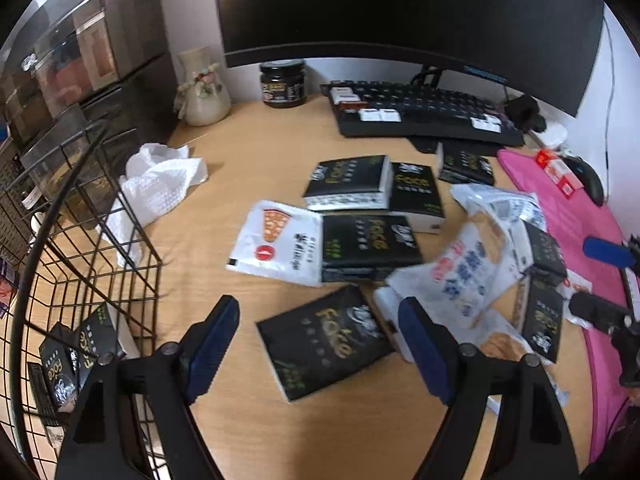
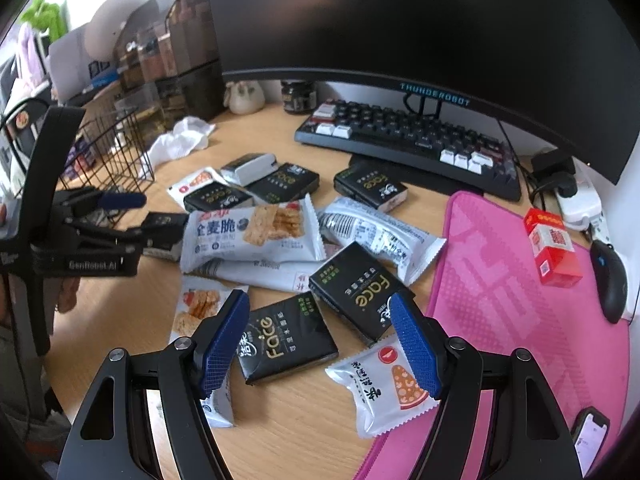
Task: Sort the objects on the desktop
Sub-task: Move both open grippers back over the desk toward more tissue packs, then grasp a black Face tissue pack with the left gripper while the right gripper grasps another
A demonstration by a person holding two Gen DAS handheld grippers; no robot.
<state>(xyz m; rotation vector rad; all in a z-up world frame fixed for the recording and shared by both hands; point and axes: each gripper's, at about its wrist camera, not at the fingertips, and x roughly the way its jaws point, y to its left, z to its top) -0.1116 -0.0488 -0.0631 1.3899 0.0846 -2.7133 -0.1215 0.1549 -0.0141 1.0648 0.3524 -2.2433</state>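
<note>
Blue-padded fingers of the left gripper stand wide apart low over the wooden desk, pressing on nothing; a black "Face" tissue pack lies flat on the desk in the gap between them, with no contact visible. At nine o'clock from that pack stands a black wire basket, with more black tissue packs inside it. At twelve o'clock lies a white pizza-print snack sachet touching another black pack, and beyond them a heap of black packs and white snack wrappers. A crumpled white paper towel lies at eleven o'clock, beside the basket.

In the right wrist view, the right gripper also has its jaws spread, empty, above a second black "Face" pack; its right finger overlaps a further black pack and a pizza-print sachet. A pink mat lies at three o'clock, a keyboard at twelve.
</note>
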